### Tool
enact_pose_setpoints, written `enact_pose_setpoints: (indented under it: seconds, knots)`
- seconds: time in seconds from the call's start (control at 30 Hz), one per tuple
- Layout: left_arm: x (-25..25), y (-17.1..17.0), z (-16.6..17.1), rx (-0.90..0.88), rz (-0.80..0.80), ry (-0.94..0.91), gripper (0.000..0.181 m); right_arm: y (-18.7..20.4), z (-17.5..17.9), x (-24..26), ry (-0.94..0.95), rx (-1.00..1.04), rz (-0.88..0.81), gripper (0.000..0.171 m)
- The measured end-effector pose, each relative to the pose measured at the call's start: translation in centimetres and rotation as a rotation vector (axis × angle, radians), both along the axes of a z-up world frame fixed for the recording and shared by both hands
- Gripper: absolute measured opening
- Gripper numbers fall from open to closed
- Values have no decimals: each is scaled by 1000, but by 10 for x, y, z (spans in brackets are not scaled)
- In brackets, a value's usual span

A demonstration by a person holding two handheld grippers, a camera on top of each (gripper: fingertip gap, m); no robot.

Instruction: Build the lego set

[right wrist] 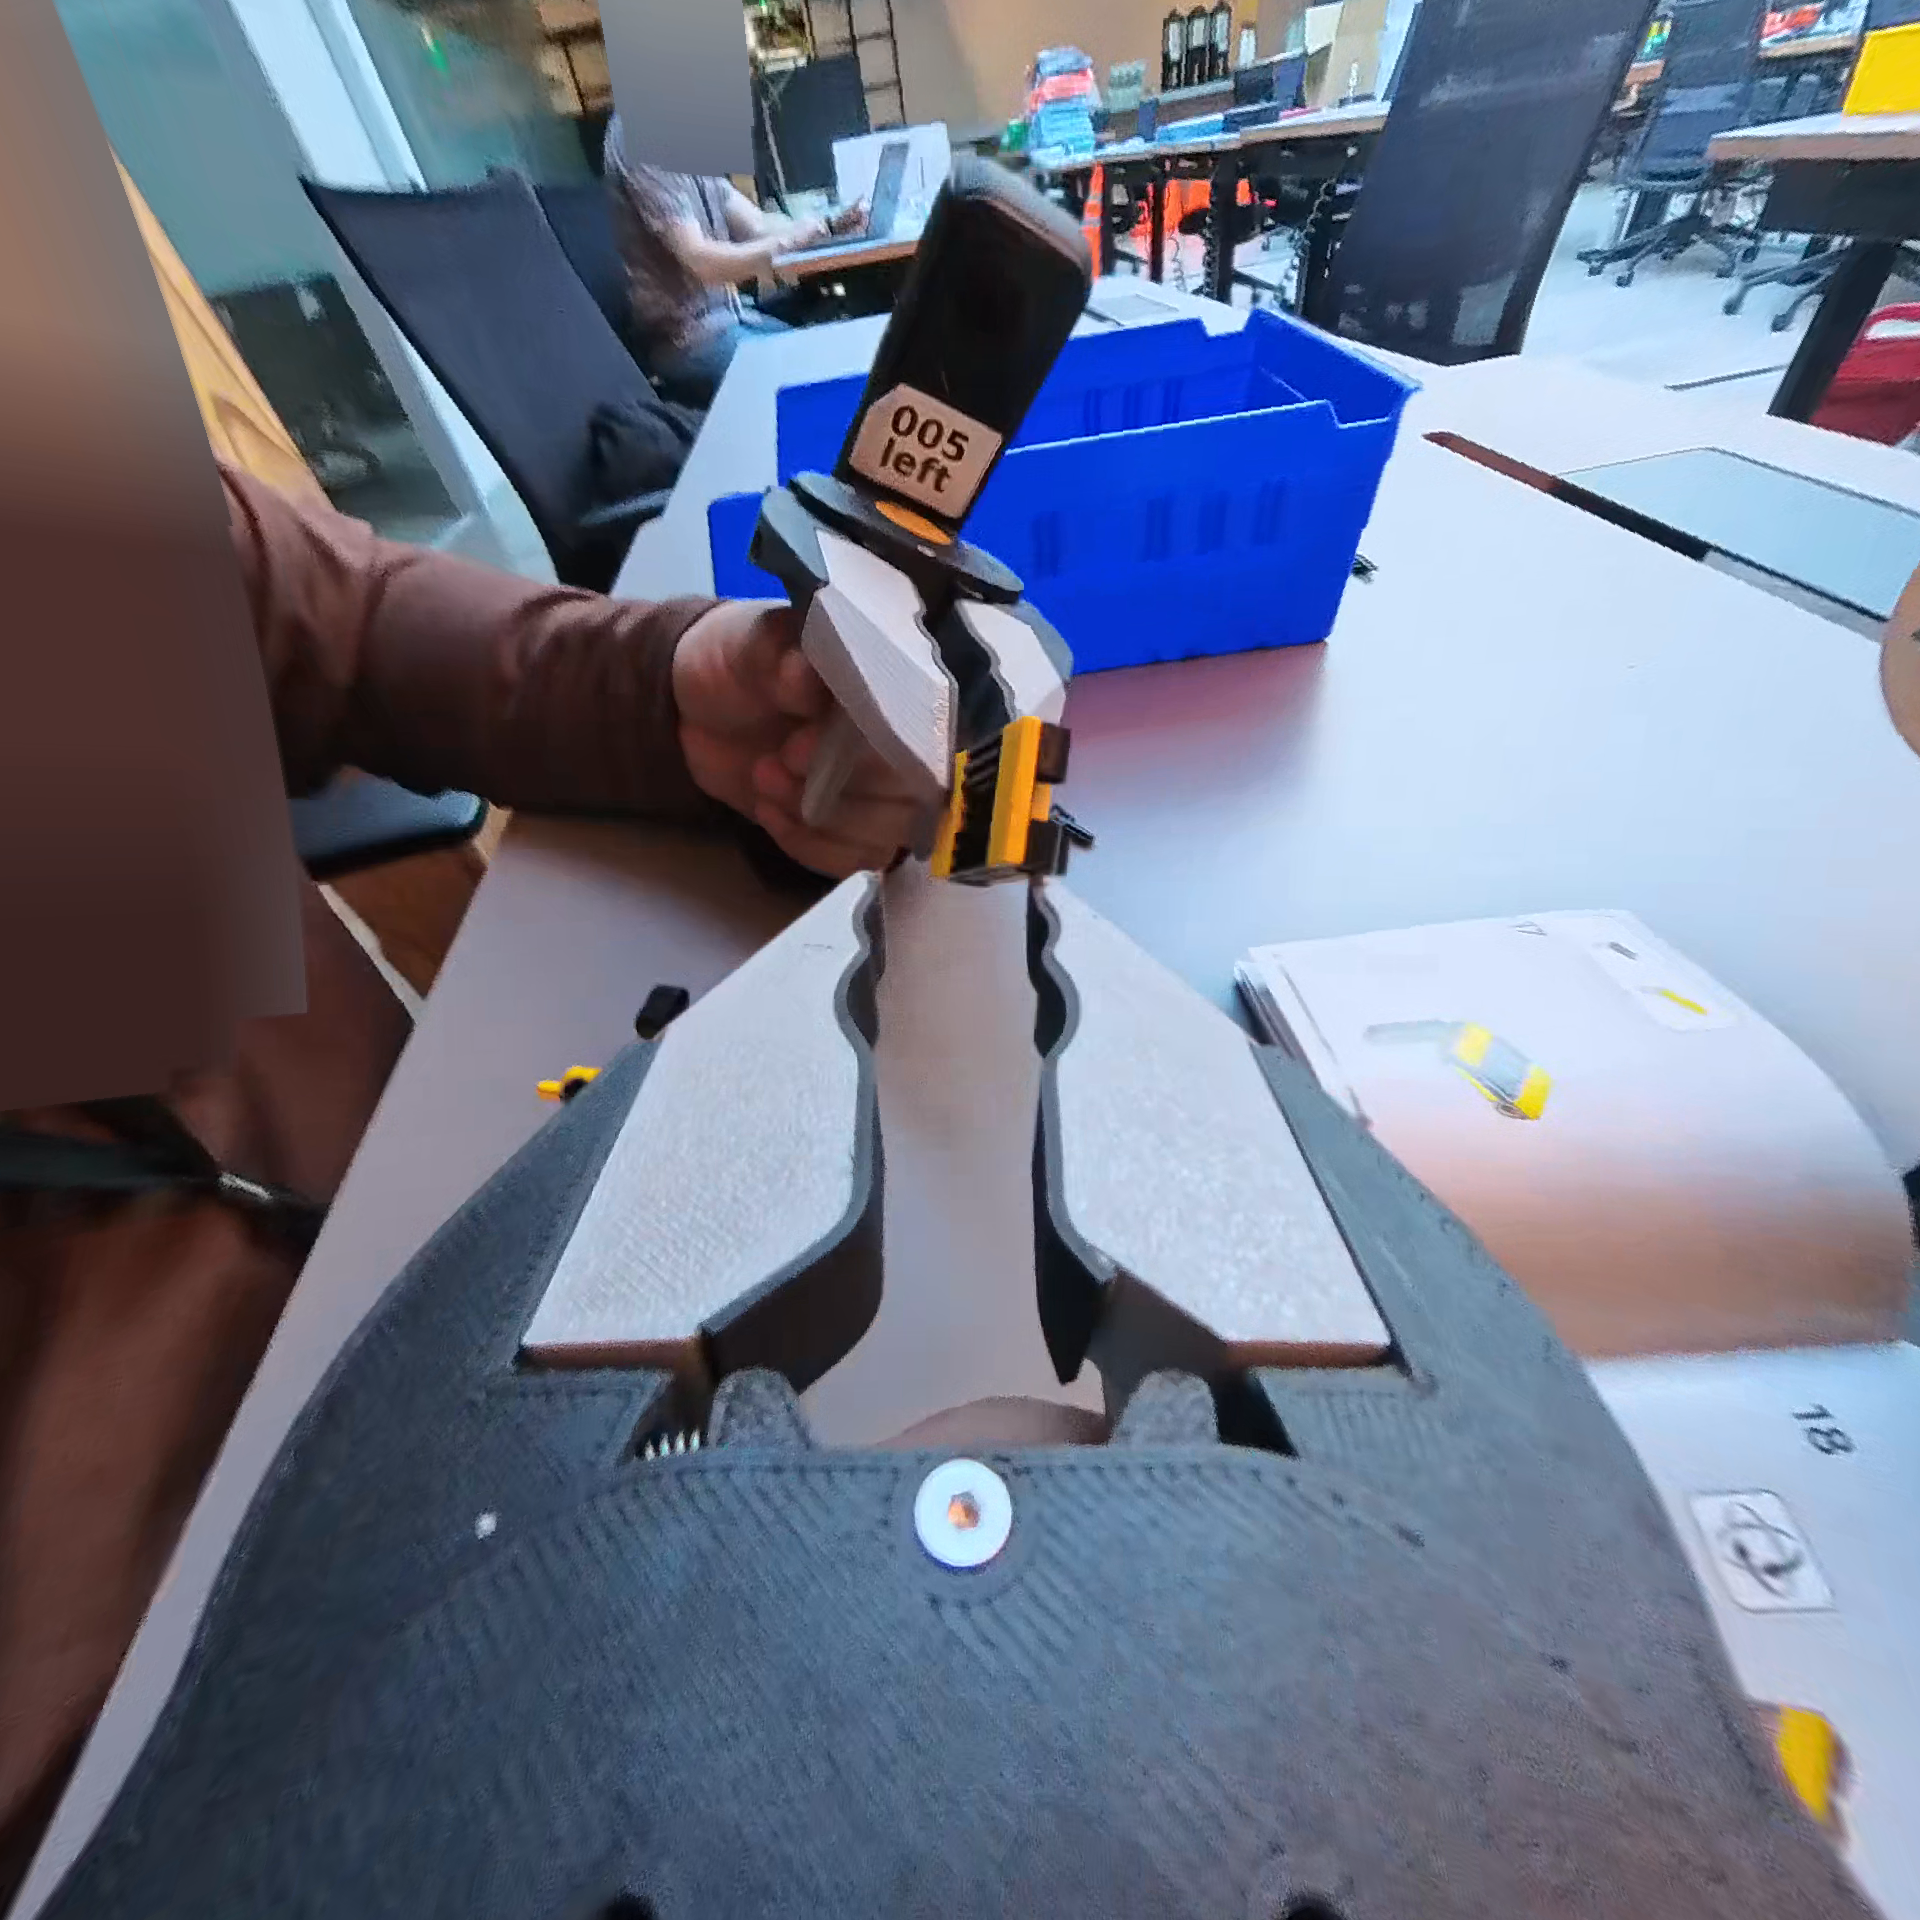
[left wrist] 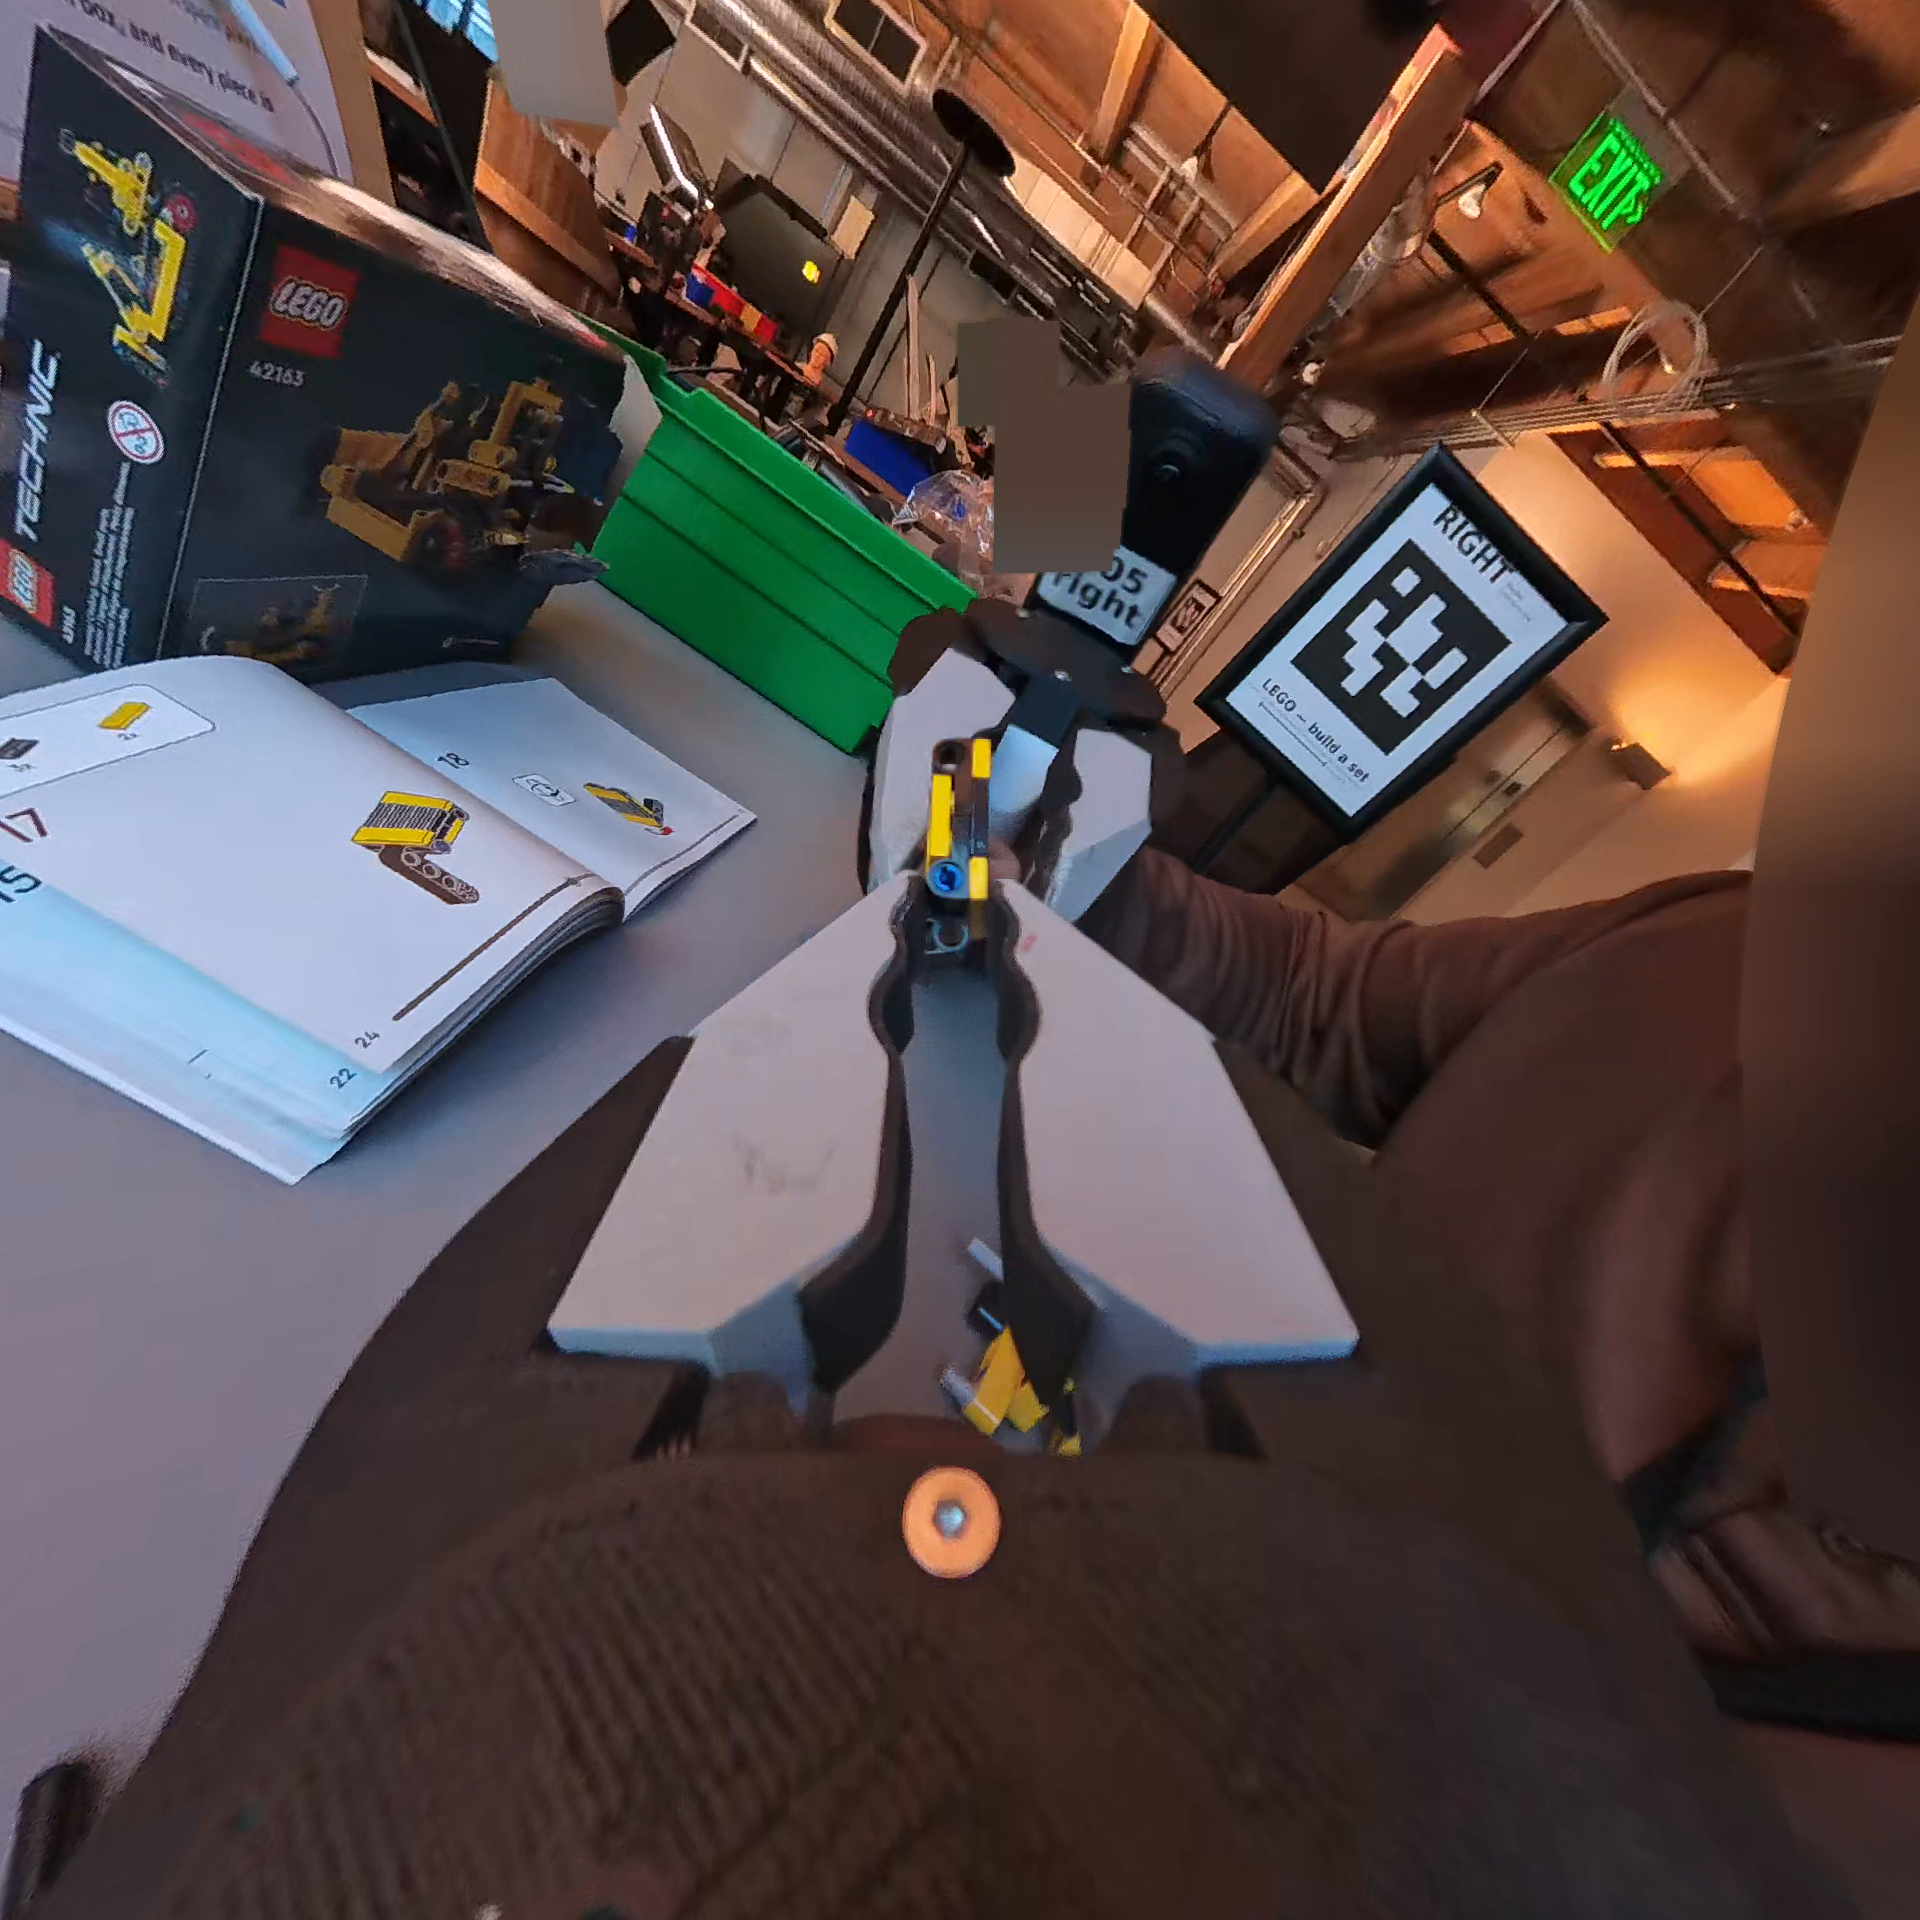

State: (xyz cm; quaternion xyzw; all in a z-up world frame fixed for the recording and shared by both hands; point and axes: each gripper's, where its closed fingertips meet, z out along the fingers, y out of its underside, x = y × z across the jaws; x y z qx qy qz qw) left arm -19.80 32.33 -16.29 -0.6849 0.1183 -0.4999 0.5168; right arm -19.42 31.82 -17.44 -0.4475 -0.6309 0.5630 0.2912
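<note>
My left gripper [left wrist: 951,904] is shut on a small yellow and black lego assembly [left wrist: 956,821] with a blue pin at its near end, held above the table. In the right wrist view the left gripper [right wrist: 997,748] grips that assembly [right wrist: 1003,795] by its side. My right gripper [right wrist: 961,899] is open, its tips just below and in front of the assembly, not touching it as far as I can tell. It faces the left gripper in the left wrist view [left wrist: 1023,831]. The instruction booklet [left wrist: 312,883] lies open on the table.
The lego box [left wrist: 260,416] and a green bin [left wrist: 758,582] stand behind the booklet [right wrist: 1558,1091]. A blue bin [right wrist: 1143,499] stands behind the left gripper. Loose yellow and black pieces [left wrist: 997,1371] lie on the grey table [right wrist: 1455,727]; a small yellow piece [right wrist: 566,1083] lies near its edge. Only a small space, under 4 cm, lies between the two pairs of fingers.
</note>
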Motion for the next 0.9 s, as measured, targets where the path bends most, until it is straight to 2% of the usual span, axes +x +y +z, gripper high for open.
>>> enact_pose_setpoints:
  seconds: [0.2, 0.33, 0.43, 0.5, 0.6, 0.67, 0.77, 0.8, 0.9]
  knots:
    - [0, 0, 3, -41, -23, -72, 8, 0, 0, -2, -25, -148, 23, 0]
    - [1, 0, -6, -51, -19, -5, 8, 0, -9, -1, -68, -157, 37, 0]
    - [-1, 0, -14, -13, 15, 141, 8, 12, -22, 0, -120, -24, -26, 19]
    - [-6, 2, -23, 28, 52, 293, 8, 24, -32, 3, -137, 119, -81, 25]
    - [-16, 5, -44, 99, 117, 615, 8, 49, -46, 10, -168, 390, -178, 26]
    - [-15, 4, -54, 140, 109, 764, 8, 64, -33, 15, -97, 513, -248, 26]
    - [-1, 0, -55, 145, 68, 752, 8, 77, 3, 24, 41, 385, -298, 26]
    - [1, -1, -54, 149, 66, 742, 8, 84, 9, 28, 61, 338, -310, 33]
    - [-2, 2, -52, 162, 100, 754, 8, 106, 5, 42, 27, 330, -340, 48]
